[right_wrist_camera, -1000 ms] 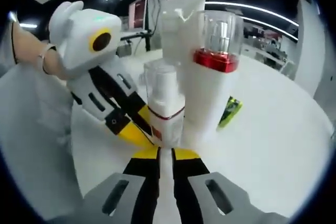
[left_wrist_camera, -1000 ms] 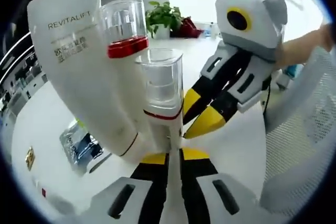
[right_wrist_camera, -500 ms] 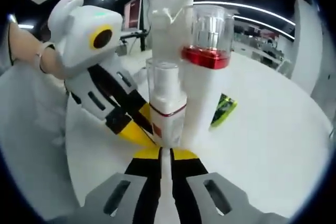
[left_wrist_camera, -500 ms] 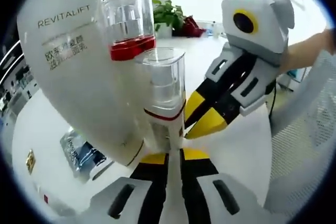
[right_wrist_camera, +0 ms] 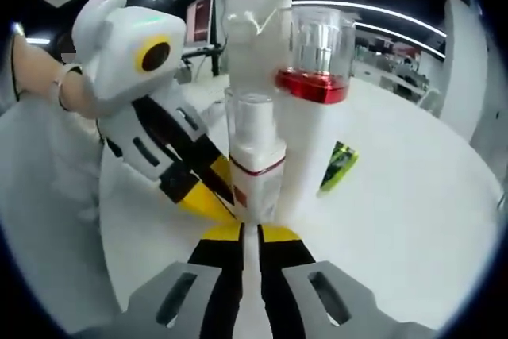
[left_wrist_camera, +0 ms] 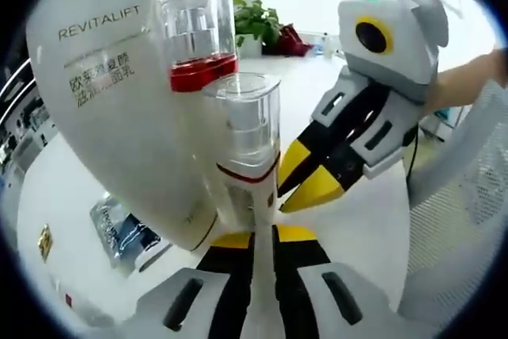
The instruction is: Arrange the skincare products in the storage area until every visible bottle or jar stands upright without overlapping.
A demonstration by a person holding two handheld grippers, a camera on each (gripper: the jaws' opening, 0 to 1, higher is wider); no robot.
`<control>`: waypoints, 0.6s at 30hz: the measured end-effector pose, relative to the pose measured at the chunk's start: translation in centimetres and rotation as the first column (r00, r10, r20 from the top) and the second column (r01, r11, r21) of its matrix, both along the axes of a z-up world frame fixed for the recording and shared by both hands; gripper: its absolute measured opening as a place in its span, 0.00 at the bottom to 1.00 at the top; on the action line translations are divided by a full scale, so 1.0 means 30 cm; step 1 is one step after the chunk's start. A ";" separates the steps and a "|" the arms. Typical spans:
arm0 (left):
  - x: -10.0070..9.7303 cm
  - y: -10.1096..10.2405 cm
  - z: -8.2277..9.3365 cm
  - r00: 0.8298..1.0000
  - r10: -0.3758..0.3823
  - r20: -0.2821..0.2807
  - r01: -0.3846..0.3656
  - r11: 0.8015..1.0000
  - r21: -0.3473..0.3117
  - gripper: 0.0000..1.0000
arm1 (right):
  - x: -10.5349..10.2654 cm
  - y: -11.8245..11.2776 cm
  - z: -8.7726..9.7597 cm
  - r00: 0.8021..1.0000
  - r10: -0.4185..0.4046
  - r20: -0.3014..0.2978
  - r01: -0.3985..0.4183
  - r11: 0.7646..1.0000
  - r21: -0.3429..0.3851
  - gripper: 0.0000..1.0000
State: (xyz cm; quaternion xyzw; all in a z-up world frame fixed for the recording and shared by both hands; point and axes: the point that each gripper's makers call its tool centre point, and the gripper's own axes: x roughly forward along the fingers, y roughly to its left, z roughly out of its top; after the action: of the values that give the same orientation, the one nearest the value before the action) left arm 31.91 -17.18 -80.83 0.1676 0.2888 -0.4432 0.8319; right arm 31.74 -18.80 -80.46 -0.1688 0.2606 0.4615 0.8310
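A small clear-capped pump bottle (left_wrist_camera: 242, 156) stands upright, touching the taller red-collared bottle (left_wrist_camera: 194, 53) behind it, beside a leaning white REVITALIFT tube (left_wrist_camera: 111, 109).

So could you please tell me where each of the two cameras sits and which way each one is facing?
Left gripper view: rides the left gripper, facing the small pump bottle, Revitalift tube and red-collared bottle; right gripper and a forearm enter from the right.
Right gripper view: rides the right gripper, facing the opposite side; left gripper and a wrist enter from the left.
Shared: the three products, white table.
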 end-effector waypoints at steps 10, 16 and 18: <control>-0.024 0.036 0.029 1.000 -0.004 -0.004 0.004 1.000 0.003 0.10 | -0.016 -0.010 0.020 1.000 -0.010 -0.004 0.010 1.000 -0.009 0.10; -0.039 0.068 0.058 1.000 0.003 0.002 -0.003 1.000 0.002 0.12 | -0.029 -0.016 0.037 1.000 -0.009 -0.014 0.009 1.000 -0.001 0.14; -0.040 0.082 0.063 1.000 0.009 0.001 -0.009 1.000 0.001 0.13 | -0.030 -0.019 0.047 1.000 -0.011 -0.003 0.011 1.000 -0.006 0.15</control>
State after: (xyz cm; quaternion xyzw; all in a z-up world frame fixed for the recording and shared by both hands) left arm 30.72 -14.72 -78.94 0.1670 0.2895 -0.4391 0.8340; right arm 30.84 -19.36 -79.03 -0.1691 0.2641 0.4563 0.8327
